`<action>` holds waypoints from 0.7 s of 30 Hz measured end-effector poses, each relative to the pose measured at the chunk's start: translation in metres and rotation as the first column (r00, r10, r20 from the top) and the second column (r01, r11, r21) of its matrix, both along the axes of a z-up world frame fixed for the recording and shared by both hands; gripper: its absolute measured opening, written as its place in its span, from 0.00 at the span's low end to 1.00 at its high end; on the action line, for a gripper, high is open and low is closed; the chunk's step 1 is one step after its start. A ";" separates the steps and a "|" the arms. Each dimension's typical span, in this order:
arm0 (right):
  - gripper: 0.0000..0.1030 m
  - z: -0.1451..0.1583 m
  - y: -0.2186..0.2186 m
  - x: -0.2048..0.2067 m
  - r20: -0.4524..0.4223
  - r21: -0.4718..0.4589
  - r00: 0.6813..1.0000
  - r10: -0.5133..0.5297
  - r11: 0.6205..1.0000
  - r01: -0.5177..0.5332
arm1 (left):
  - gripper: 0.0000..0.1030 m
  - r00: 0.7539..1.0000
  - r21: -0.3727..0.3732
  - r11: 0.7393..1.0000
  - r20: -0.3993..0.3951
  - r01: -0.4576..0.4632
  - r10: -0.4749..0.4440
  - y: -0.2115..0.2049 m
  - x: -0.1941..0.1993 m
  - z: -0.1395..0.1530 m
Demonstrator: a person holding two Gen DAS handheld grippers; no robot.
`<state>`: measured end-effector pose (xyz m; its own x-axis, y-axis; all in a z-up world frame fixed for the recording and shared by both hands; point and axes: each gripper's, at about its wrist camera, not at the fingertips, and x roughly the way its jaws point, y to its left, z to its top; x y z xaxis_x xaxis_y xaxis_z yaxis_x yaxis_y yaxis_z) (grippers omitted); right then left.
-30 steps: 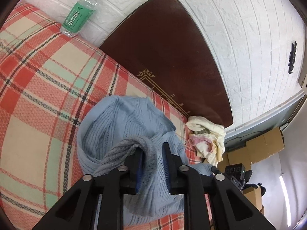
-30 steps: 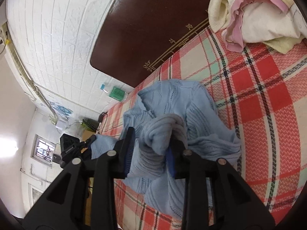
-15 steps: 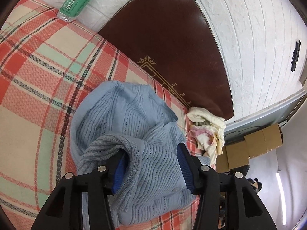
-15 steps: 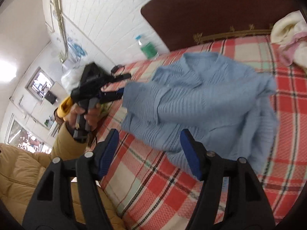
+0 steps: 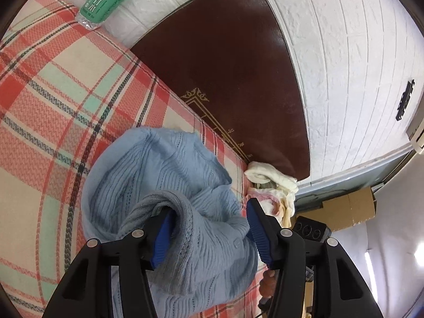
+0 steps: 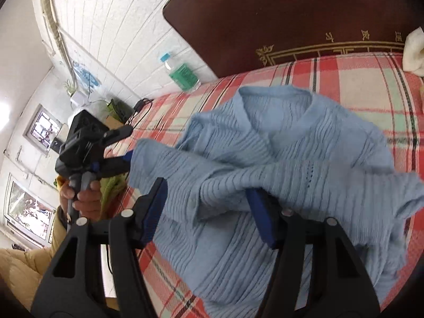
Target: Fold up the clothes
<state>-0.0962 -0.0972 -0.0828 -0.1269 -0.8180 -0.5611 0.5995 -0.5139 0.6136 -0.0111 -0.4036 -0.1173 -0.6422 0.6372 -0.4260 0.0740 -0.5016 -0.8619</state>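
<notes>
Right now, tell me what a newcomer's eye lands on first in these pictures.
The light blue knit sweater comes first, rumpled in the middle of the red plaid bedspread, with the open left gripper and right gripper straddling its folds. Next comes the dark brown headboard against the white brick wall, then the green-labelled water bottle beside the headboard.

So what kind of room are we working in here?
Most likely a bedroom: the blue sweater lies on a bed with a plaid bedspread, against a dark headboard and a white brick-pattern wall.
</notes>
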 end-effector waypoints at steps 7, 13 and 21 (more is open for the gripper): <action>0.62 0.005 0.000 -0.046 0.024 0.016 0.996 -0.087 0.996 0.087 | 0.66 0.995 -0.040 0.995 -0.045 -0.095 0.094 -0.012 0.000 0.011; 0.62 0.012 -0.003 -0.026 -0.086 0.114 0.996 -0.019 0.993 0.029 | 0.73 0.993 -0.198 0.980 -0.117 -0.031 0.007 0.002 0.017 0.024; 0.62 -0.003 0.016 0.000 -0.112 0.201 0.994 0.004 0.979 0.019 | 0.74 0.982 -0.499 0.853 -0.014 0.154 -0.186 0.059 0.002 -0.006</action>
<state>-0.0966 -0.0813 -0.0853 -0.2034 -0.6882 -0.6964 0.6542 -0.6247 0.4262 -0.0091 -0.3450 -0.1228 -0.5775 0.4553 -0.6776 -0.0950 -0.8619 -0.4981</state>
